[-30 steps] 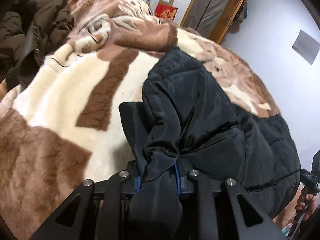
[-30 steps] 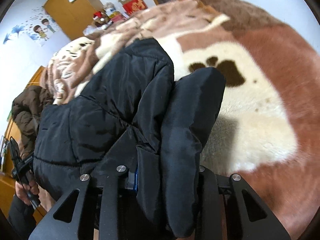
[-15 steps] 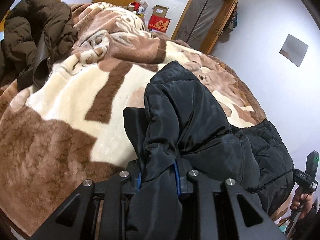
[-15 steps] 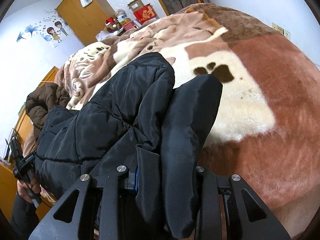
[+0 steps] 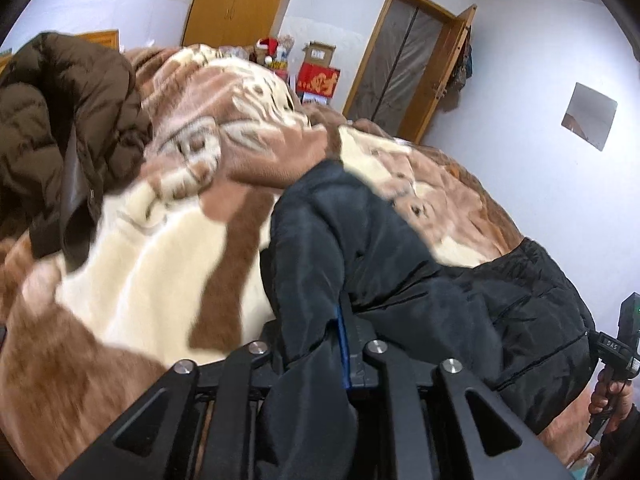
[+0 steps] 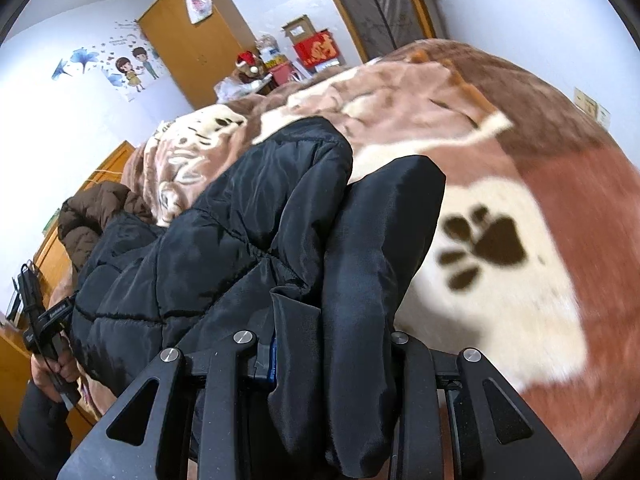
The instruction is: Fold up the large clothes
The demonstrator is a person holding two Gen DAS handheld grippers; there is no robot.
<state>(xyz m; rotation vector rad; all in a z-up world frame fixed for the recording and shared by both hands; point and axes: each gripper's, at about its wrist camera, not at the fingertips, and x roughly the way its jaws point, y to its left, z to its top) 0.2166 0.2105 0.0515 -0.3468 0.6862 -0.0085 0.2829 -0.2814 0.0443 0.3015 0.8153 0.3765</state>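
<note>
Left gripper [image 5: 316,344]: clamped on black jacket [image 5: 420,280] fabric.
Right gripper [image 6: 324,344]: clamped on jacket too.
Jacket axis: stretched left-right between grippers, above bed [image 6: 540,208].

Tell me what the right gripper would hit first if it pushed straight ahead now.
The right gripper is shut on the black jacket, whose bunched fabric fills the line ahead. Beyond it, likely the blanket on the bed, though depth is unclear.
</note>
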